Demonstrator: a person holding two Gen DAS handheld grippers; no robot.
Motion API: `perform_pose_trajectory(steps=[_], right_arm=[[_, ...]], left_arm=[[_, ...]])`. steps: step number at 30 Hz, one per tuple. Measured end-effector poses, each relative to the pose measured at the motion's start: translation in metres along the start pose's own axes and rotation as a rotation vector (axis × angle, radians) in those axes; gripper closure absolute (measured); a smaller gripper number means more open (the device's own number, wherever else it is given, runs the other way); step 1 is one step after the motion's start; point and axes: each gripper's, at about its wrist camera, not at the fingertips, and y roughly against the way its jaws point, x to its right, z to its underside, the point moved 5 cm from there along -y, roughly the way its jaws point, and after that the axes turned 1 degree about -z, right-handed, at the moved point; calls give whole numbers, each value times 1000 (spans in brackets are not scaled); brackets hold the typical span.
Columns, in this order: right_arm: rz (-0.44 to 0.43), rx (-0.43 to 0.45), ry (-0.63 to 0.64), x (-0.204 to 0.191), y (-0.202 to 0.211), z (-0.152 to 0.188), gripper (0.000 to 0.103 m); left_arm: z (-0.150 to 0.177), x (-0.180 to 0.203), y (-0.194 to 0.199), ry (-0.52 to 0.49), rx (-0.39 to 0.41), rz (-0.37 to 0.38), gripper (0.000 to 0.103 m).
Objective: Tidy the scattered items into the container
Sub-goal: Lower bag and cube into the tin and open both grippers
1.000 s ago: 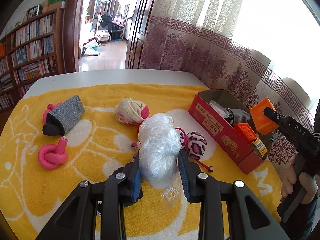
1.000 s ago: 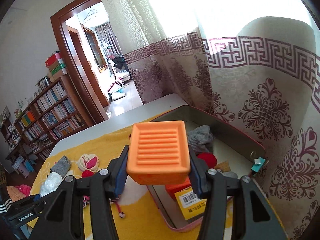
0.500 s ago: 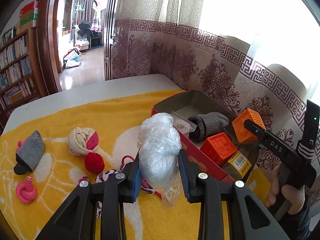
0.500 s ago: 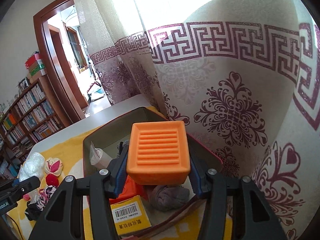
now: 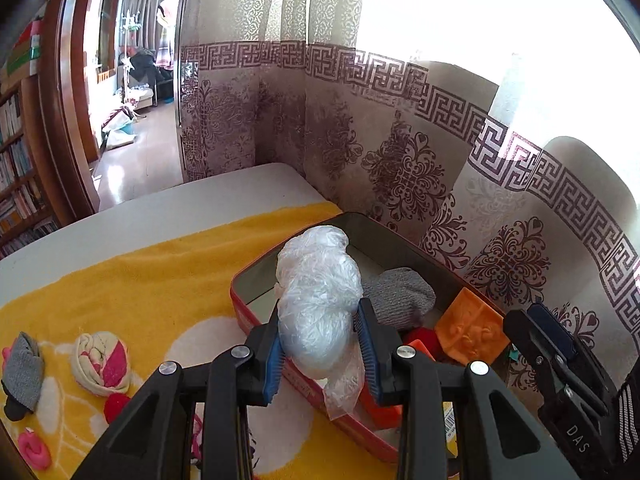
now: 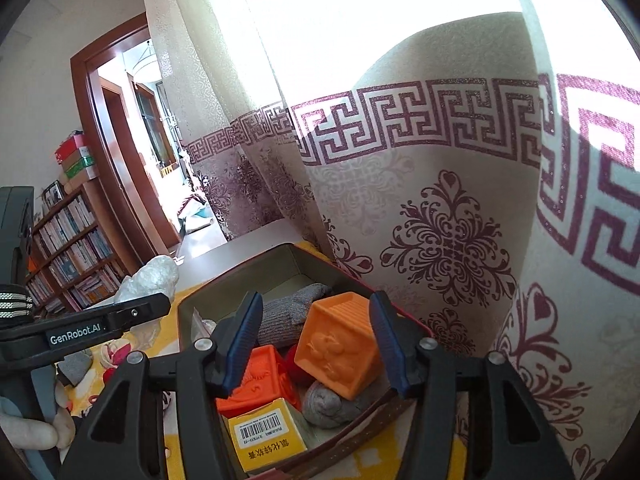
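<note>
Plastic fills my left view: the left gripper [image 5: 320, 340] has its blue pads pinched on a crumpled clear plastic bag [image 5: 318, 304], which hangs above the near rim of the red tin box [image 5: 244, 316]. A loose flap of the bag trails down past the rim. The box sits on a yellow towel [image 5: 160, 280] spread over a pale table [image 5: 160, 212], close against a patterned curtain [image 5: 400, 160].

On my right view, the right gripper [image 6: 316, 344] has its jaws opening. An orange cube [image 6: 340, 348] sits tilted between them, resting on the things inside the box; the left pad stands clear of it, and I cannot quite tell whether the right pad touches its corner. Under and beside the cube I see a second orange block [image 6: 260, 384], a yellow carton with a barcode [image 6: 268, 440], a grey sock [image 6: 292, 316], a grey rolled bundle [image 6: 324, 404] and something red, mostly hidden.

Out on the towel, well apart from the box, lie a cream-and-pink rolled sock [image 5: 102, 362], a red ball [image 5: 116, 406], a grey sock with a dark toe [image 5: 22, 376] and a pink curled piece [image 5: 34, 448] at the view's edge. A bookshelf [image 6: 72, 248] stands beyond the table.
</note>
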Motion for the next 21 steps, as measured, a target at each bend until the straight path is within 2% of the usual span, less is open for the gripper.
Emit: perform_pose_trajectory(steps=[7,8,9,10,11,21], right_arm=[[1,-9,28,-5,-3,5,42],[1,-12,29,-5,-4,5,42],[1,-14,30,-5,-5,6,42],[0,-17,31,-5,-5,7,42],[-2,-20,33,-6,-6,7,42],[5,-28,43,-8,-9,11,40]], left_arm=[[-12,14,-25,-22,-8,15,66],[-13,13,-28,-17,-14,14,50],[-13,11,-29,-8,-17,9,41],[-13,8,-28,3,-10,1,21],[-13,5,-26,13,6,-3,17],[-3,-26,-10,89,-1,-28,17]])
